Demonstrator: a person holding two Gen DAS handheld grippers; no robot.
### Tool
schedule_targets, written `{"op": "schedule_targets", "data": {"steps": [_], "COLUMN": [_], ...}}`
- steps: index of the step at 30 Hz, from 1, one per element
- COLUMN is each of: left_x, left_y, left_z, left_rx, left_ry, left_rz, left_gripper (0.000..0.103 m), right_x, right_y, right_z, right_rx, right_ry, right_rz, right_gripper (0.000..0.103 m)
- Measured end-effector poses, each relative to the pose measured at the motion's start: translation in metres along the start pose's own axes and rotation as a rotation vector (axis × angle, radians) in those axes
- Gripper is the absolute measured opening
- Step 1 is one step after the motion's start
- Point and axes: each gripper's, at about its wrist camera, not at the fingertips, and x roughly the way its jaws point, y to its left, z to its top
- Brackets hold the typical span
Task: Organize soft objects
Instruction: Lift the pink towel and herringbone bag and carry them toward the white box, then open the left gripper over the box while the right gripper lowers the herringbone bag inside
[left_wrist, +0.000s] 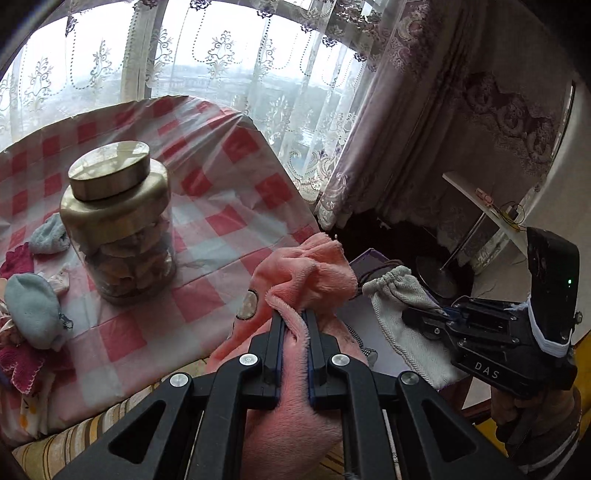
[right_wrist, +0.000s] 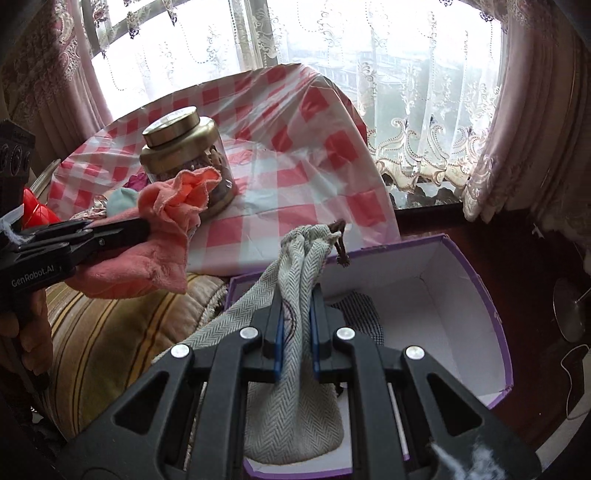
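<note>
Left gripper (left_wrist: 293, 325) jaws clenched on pink fleece cloth (left_wrist: 306, 273), carried off table edge. Right gripper (right_wrist: 297, 314) jaws grasping grey herringbone drawstring pouch (right_wrist: 295, 413) by gathered neck, hanging over open purple cardboard box (right_wrist: 476, 280) just below jaws, likely for dropping in.

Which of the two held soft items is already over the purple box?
The grey herringbone drawstring pouch, clamped in the right tool, hangs over the purple box. The pink cloth in the left tool is beside the box, by the table.
</note>
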Motion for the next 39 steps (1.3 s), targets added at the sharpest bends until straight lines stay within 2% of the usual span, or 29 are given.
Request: {"op": "schedule_targets", "data": {"steps": [8, 11, 14, 16, 19, 20, 35, 38, 39], "left_x": [0.035, 0.05, 0.068, 0.075, 0.073, 0.071, 0.053, 0.051, 0.05], "left_y": [-0.035, -0.044, -0.043, -0.038, -0.03, -0.028, -0.007, -0.006, -0.006], "left_z": [0.003, 0.005, 0.004, 0.002, 0.002, 0.003, -0.004, -0.004, -0.005], "left_rx": [0.076, 0.104, 0.089, 0.063, 0.024, 0.017, -0.063, -0.066, -0.066], "left_ry": [0.071, 0.101, 0.166, 0.192, 0.185, 0.181, 0.157, 0.152, 0.15], "left_rz": [0.005, 0.009, 0.02, 0.021, 0.016, 0.023, 0.014, 0.011, 0.011], "left_gripper": [0.01, 0.013, 0.024, 0.039, 0.059, 0.06, 0.061, 0.061, 0.061], "right_x": [-0.001, -0.003, -0.002, 0.0, 0.003, 0.004, 0.024, 0.029, 0.03], "right_y": [-0.029, -0.033, -0.036, -0.036, -0.036, -0.036, -0.017, -0.013, -0.014], "right_z": [-0.039, -0.05, -0.054, -0.056, -0.058, -0.059, -0.08, -0.086, -0.087], "right_rx": [0.046, 0.052, 0.062, 0.061, 0.059, 0.058, -0.022, -0.025, -0.02], "right_ry": [0.068, 0.081, 0.088, 0.091, 0.099, 0.104, 0.234, 0.273, 0.278], "right_rz": [-0.009, -0.003, 0.003, 0.008, 0.016, 0.018, 0.066, 0.06, 0.056], "right_gripper": [0.014, 0.014, 0.014, 0.014, 0.014, 0.014, 0.017, 0.035, 0.05]}}
